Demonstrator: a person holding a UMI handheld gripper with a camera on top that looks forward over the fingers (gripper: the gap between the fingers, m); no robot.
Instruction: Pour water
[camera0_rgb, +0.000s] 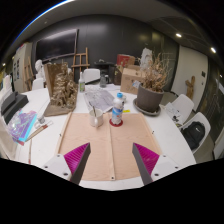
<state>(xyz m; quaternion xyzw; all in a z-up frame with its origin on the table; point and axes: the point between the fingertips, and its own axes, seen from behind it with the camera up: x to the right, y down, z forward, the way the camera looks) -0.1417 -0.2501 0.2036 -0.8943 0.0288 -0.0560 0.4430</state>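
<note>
You hold the gripper (111, 163) level above the white table (170, 140), its fingers spread wide and gripping nothing. One bottle (118, 108) with a blue cap stands well beyond them, past one tan mat (108, 145). One glass (96, 118) stands just beside it.

A small bottle (118, 108) with a blue cap and a red-and-white label stands upright on the desk (165, 135), at the far end of a tan mat (108, 150). Just left of it stands a small clear glass (97, 119), also upright.
</note>
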